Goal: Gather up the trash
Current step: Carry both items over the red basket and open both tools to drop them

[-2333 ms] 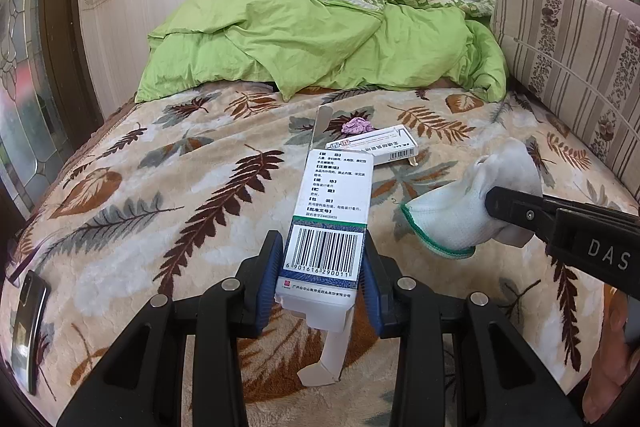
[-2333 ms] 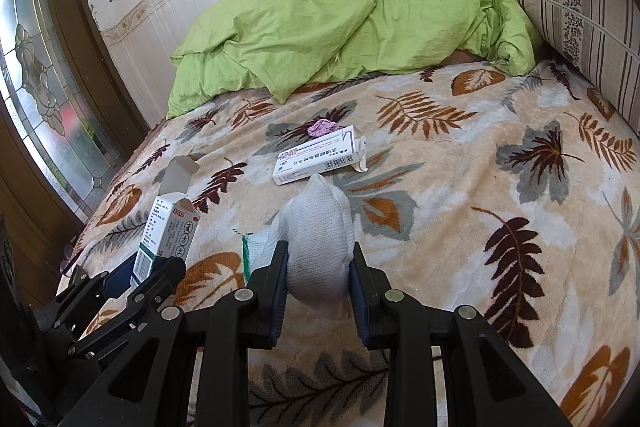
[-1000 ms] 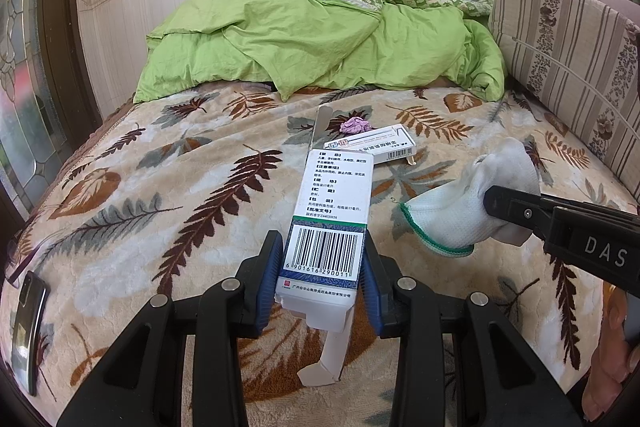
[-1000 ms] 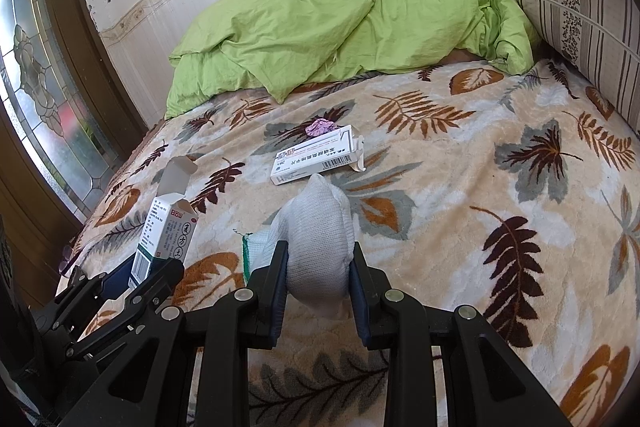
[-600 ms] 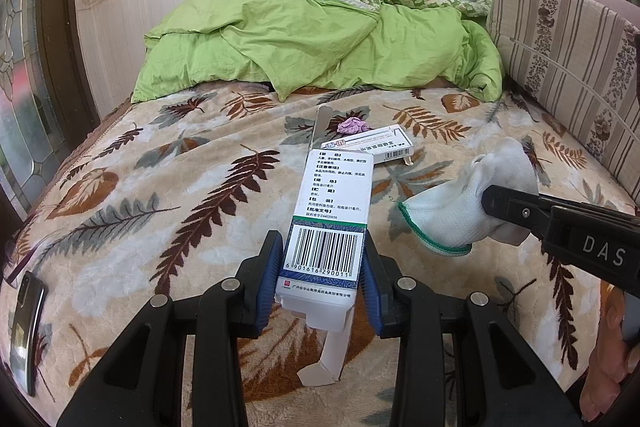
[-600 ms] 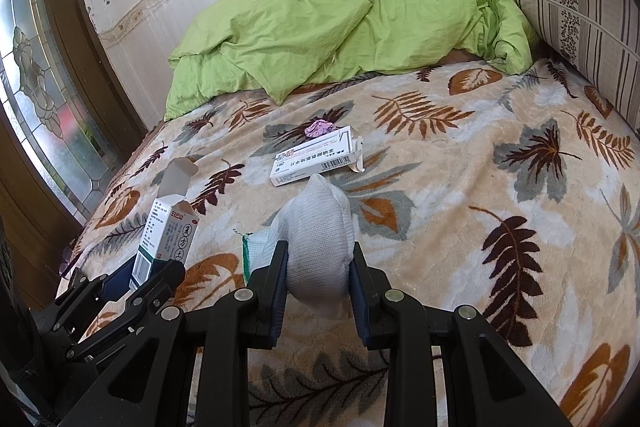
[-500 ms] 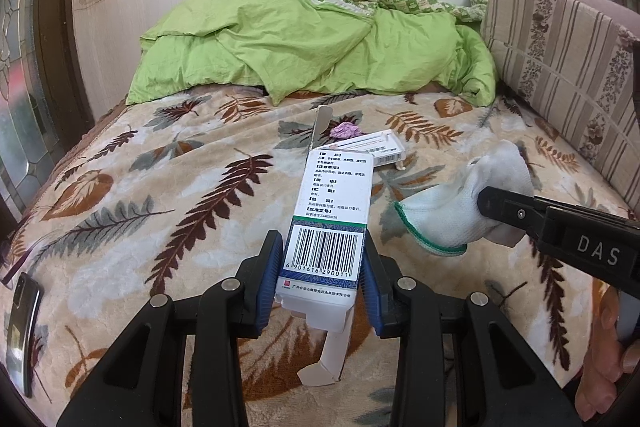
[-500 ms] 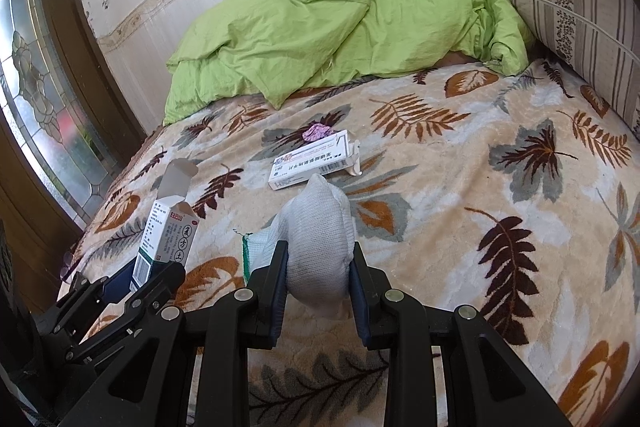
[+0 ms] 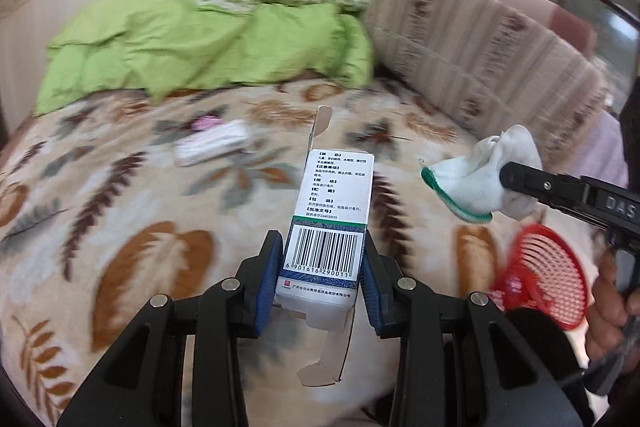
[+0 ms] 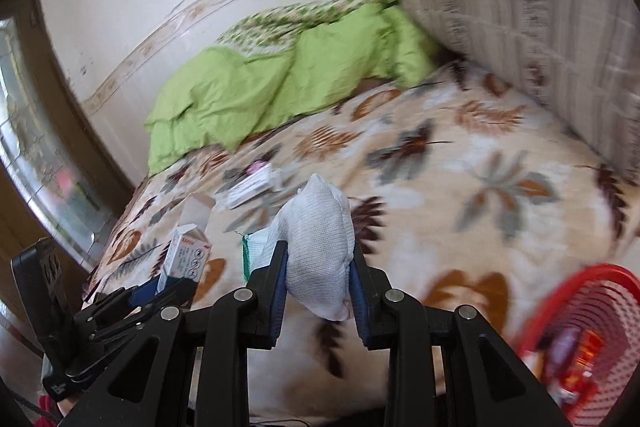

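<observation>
Bedroom with a leaf-print blanket (image 9: 132,211) on the bed, crumpled green duvet (image 9: 200,43) at the far end and a striped headboard cushion (image 9: 480,59) along the side. Big change from a moment ago: both views have swung round and gone blurry, and a red mesh basket (image 10: 592,343) with some trash already in it has popped into view at the bed's edge, so I'd guess the haul is headed there. The left tool (image 9: 323,275) is clamped on an open white medicine box (image 9: 332,211), flaps loose at both ends. The right tool (image 10: 318,285) is squeezed onto a balled-up white glove (image 10: 316,247) with a green cuff. Both are lifted clear of the blanket. A second flat box (image 9: 212,147) and a pink wrapper (image 9: 206,123) are left lying mid-bed, so there's more to grab. Readable stuff: barcode 6 901616 290011 on the held box plus Chinese print, and "DAS" on the side of the right tool.
</observation>
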### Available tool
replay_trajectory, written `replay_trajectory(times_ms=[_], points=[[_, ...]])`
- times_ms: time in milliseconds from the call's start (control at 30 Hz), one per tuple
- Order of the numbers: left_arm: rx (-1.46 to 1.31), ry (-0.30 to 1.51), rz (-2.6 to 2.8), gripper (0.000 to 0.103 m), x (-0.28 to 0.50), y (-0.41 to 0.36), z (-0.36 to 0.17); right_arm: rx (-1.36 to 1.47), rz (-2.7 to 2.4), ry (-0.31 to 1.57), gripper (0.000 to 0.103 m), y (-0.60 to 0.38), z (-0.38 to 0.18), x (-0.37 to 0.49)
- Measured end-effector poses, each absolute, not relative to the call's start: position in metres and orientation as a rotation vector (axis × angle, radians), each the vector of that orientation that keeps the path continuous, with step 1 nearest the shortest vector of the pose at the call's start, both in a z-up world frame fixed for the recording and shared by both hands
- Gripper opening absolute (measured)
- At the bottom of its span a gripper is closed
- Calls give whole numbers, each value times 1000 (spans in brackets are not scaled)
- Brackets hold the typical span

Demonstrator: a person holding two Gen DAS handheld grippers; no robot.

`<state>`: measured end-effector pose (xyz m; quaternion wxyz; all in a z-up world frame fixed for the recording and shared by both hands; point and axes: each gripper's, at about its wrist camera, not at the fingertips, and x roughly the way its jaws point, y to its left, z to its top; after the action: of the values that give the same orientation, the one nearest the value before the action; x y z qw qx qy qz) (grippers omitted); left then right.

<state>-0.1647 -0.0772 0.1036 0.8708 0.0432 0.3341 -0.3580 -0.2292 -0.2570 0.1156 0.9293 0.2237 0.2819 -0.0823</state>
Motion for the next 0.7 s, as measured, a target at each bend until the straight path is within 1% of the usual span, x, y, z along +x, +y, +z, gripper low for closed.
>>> replay_trajectory(times_ms=[167, 300, 500, 533, 567, 600, 633, 700], points=[[142, 709, -939, 36, -209, -131, 120, 524, -371, 533, 30, -326, 126, -322], [180, 729, -1077, 36, -239, -178, 131, 570, -501, 516, 30, -368, 125, -378], [246, 795, -1227, 36, -277, -255, 129, 608, -603, 506, 33, -399, 116, -421], [256, 804, -1254, 36, -283, -267, 127, 612, -610, 507, 38, -400, 115, -423], [258, 806, -1267, 42, -288, -274, 126, 626, -611, 511, 49, -404, 112, -425], [270, 810, -1270, 49, -291, -284, 123, 640, -609, 511, 52, -407, 110, -428], [277, 809, -1264, 58, -293, -290, 122, 651, -616, 509, 54, -408, 108, -429], [287, 808, -1260, 58, -295, -293, 119, 652, -636, 510, 54, -412, 105, -435]])
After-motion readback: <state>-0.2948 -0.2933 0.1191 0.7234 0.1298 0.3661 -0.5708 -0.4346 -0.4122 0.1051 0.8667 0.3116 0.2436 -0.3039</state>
